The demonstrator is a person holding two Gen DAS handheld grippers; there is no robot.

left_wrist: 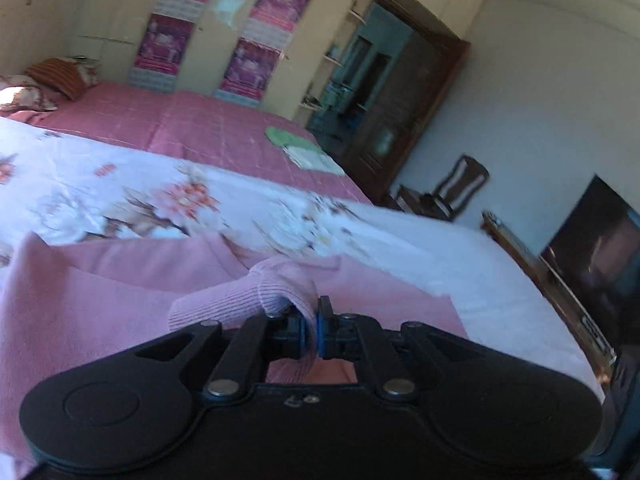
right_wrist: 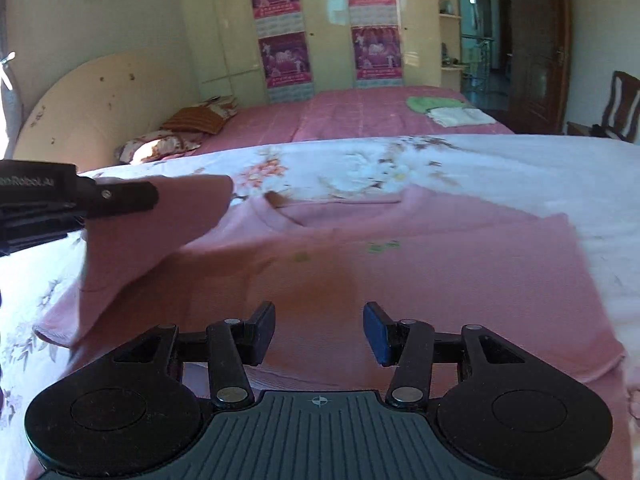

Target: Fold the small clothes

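Observation:
A small pink sweater (right_wrist: 400,280) lies flat on the white floral sheet (right_wrist: 480,160), collar at the far side. My left gripper (left_wrist: 314,330) is shut on the ribbed cuff of the sweater's left sleeve (left_wrist: 256,296) and holds it lifted over the body. In the right wrist view the left gripper (right_wrist: 120,196) shows at the left edge with the raised sleeve (right_wrist: 152,232) draped from it. My right gripper (right_wrist: 319,332) is open and empty, low over the sweater's near hem.
A pink bedspread (right_wrist: 360,116) lies beyond the sheet, with folded green and white clothes (right_wrist: 448,110) and pillows (right_wrist: 176,132) on it. Wardrobes (right_wrist: 320,28) stand behind. A chair (right_wrist: 616,108) and a dark door (right_wrist: 536,48) are at the right.

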